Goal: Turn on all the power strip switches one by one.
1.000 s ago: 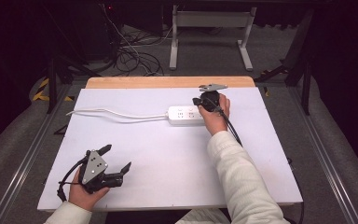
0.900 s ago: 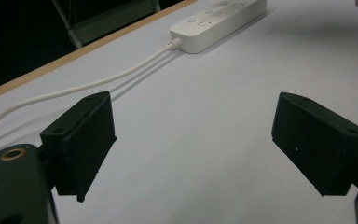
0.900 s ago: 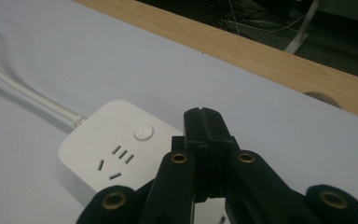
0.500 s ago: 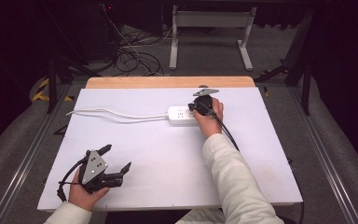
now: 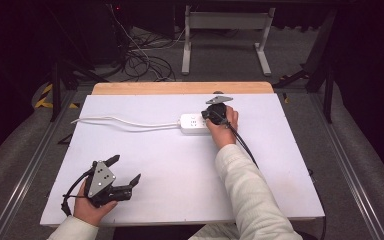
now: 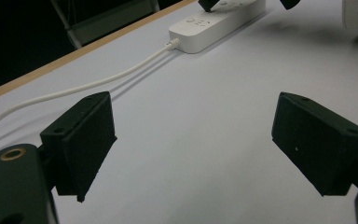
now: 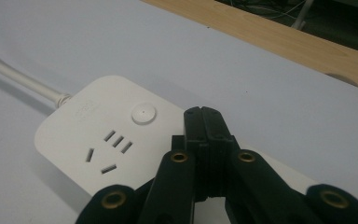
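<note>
We found the power strip [image 5: 196, 123] lying flat toward the far edge of the worktop [image 5: 290, 165], a little right of its middle, with its white cable [image 5: 125, 122] trailing off toward the far left corner. Compared with a second before, our right gripper [image 5: 215, 114] had come lower and closer onto the strip: earlier it hovered at the strip's right end with the grey plate clearly above it, and now it sat down over that end, the hand close against the strip's body. In the right gripper view, the jaws were clenched tight together with nothing between them, their joined tip [image 7: 205, 122] poised just beside the round switch button [image 7: 143, 113] and above the strip's top face, next to the socket slots [image 7: 109, 151]. We could not tell whether the tip actually touched the plastic.

We judged that this descent with closed jaws meant a press rather than a grasp: the closed tip was being used as a blunt finger to push the button. The tip stood slightly to one side of the button, so a small shift toward it seemed needed before any push would land squarely.

Our left gripper [image 5: 122, 176] rested near the near left corner of the worktop, in the same spot as before, its jaws spread wide and empty. In the left gripper view, the bare white surface lay between its two pads [image 6: 86, 140], with the strip [image 6: 216, 21] well apart, farther up.
</note>
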Available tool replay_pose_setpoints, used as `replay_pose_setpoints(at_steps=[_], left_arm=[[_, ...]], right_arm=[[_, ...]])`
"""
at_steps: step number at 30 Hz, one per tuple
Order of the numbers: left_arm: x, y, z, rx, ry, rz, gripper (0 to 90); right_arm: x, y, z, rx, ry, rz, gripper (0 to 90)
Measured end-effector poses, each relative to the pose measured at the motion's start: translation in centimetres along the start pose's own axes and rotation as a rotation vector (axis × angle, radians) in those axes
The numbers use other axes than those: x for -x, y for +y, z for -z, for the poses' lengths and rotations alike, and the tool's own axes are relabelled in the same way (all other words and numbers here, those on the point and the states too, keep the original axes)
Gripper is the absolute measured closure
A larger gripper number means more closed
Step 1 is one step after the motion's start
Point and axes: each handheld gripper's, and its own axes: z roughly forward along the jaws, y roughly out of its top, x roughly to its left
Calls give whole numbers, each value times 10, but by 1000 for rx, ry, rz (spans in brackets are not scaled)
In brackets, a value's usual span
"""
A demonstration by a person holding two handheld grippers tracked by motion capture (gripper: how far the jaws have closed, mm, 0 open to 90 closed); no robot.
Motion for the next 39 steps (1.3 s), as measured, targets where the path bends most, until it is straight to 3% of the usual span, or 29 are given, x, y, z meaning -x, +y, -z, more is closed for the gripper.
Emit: replay_pose_setpoints(at_steps=[26,31,34,36,39], left_arm=[[-1,-1,0,-6,-2,0,138],[-1,0,0,-1,-4,4,138],[-1,0,0,0,-5,6,138],[-1,0,0,2,-4,6,138],[-1,0,-1,-5,-3,3,138]], right_arm=[[-1,-3,-4,3,-21,-57,900],[-3,0,-4,-15,-33,-42,900],[-2,4,5,21,-37,-20,900],[-3,12,17,104,-10,-30,900],[-5,21,26,120,13,-26,900]])
